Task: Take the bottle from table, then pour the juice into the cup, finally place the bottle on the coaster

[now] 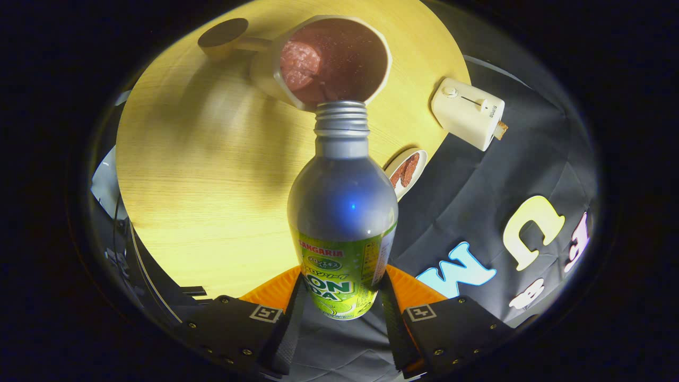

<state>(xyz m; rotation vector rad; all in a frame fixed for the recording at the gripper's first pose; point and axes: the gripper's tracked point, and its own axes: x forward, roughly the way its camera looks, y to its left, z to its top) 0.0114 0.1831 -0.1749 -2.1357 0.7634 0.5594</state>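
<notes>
My gripper (342, 297) is shut on a silver bottle (342, 201) with a green label, both fingers pressing its lower body. The bottle is tipped forward, and its open threaded neck (341, 116) meets the near rim of the cup. The white cup (331, 58) stands just beyond the neck on the round wooden table (212, 170) and holds dark reddish liquid with a foamy patch. A round dark coaster (223, 34) lies on the table to the left of the cup, close beside it.
A cream toaster (469, 114) with a slice of bread sits at the table's right edge. A small white plate (407, 171) with brown pieces lies near the bottle's right shoulder. Black cloth hangs beyond the table on the right.
</notes>
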